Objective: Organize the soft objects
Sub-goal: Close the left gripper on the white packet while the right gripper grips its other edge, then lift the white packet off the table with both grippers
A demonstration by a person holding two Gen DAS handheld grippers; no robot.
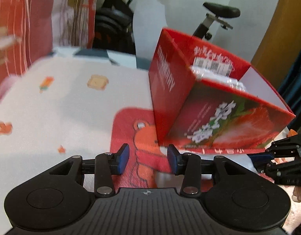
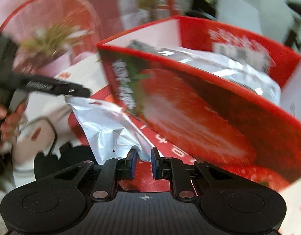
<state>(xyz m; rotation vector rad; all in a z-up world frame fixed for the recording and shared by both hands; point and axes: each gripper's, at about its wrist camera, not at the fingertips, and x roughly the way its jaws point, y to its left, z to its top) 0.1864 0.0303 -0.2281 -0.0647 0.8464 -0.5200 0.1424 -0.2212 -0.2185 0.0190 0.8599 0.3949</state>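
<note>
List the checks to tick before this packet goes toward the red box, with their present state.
1. Right tongs shut on the white packet corner: ok.
2. Left tongs open and empty: ok.
3. Red box open on top: ok.
4. Room in it beside the packet already inside: cannot tell.
5. Box standing flat on the bear cloth: cannot tell, blurred.
</note>
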